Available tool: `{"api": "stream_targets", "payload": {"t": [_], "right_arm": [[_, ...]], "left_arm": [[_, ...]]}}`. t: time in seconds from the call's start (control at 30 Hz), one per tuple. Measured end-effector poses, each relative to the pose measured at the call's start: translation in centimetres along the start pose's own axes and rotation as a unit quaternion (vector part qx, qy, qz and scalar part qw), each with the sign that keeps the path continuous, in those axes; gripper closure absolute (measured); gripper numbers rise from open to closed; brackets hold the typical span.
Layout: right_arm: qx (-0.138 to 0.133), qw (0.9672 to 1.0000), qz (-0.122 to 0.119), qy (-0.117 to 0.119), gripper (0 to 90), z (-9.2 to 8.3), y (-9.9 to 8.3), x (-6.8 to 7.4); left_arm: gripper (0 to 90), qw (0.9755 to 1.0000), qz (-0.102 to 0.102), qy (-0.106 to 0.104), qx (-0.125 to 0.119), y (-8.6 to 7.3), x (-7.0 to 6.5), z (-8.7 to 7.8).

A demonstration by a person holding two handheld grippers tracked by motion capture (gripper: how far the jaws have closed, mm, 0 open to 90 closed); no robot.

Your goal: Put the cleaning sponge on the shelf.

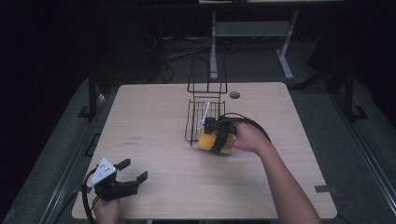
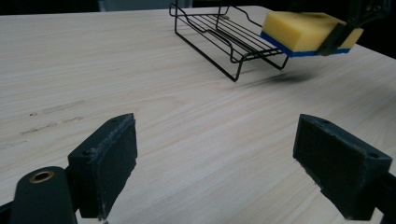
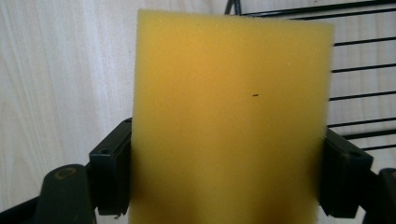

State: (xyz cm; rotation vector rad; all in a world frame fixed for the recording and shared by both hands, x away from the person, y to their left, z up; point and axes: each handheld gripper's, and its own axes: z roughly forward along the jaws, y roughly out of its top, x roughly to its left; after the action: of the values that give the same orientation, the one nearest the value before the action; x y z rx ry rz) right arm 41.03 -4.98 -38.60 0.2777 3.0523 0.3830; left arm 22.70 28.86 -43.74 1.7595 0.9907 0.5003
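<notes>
A yellow sponge [image 1: 208, 141] with a blue underside is held just above the table by my right gripper [image 1: 218, 140], which is shut on it near the front end of a black wire rack [image 1: 198, 122]. The left gripper view shows the sponge [image 2: 303, 33] hanging clear of the wood beside the rack [image 2: 219, 35]. Close up in the right gripper view, the sponge [image 3: 229, 121] is squeezed between both jaws, with rack wires [image 3: 359, 70] at the right. My left gripper [image 1: 131, 171] rests open near the table's front left corner, holding nothing [image 2: 215, 154].
The wooden table [image 1: 149, 121] has a small round grommet [image 1: 234, 95] near its far edge. The rack has a tall wire back [image 1: 207, 74]. A metal table frame [image 1: 252, 32] and cables stand on the dark floor behind.
</notes>
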Motion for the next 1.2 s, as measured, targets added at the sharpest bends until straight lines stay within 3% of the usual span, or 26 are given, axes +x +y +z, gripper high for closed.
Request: {"api": "stream_targets", "payload": {"t": [0.43,0.53,0.73,0.8,0.93,1.2], "right_arm": [[0.001,1.0,0.001,-0.007,21.3,-0.2,0.8,-1.4],[0.013,0.9999,0.002,-0.007,21.3,0.1,1.0,-1.9],[0.006,1.0,-0.001,-0.002,21.3,0.1,1.7,-2.9],[0.016,0.9998,-0.006,-0.007,21.3,0.2,2.0,-3.3],[0.001,1.0,-0.007,-0.007,21.3,0.1,2.4,-4.0],[-0.003,0.9999,-0.008,-0.005,21.3,0.4,3.1,-5.3]], "left_arm": [[12.9,1.0,-0.005,0.002,-0.004,0.0,0.3,-0.1],[13.0,1.0,-0.007,0.001,-0.005,-0.1,0.3,-0.1],[12.9,0.9999,-0.012,0.003,-0.007,-0.1,0.4,-0.1],[12.9,0.9999,-0.013,0.002,-0.008,-0.1,0.5,-0.2],[12.9,0.9999,-0.011,0.002,-0.007,-0.1,0.6,-0.2],[12.9,0.9999,-0.013,0.002,-0.008,-0.1,0.6,-0.1]]}}
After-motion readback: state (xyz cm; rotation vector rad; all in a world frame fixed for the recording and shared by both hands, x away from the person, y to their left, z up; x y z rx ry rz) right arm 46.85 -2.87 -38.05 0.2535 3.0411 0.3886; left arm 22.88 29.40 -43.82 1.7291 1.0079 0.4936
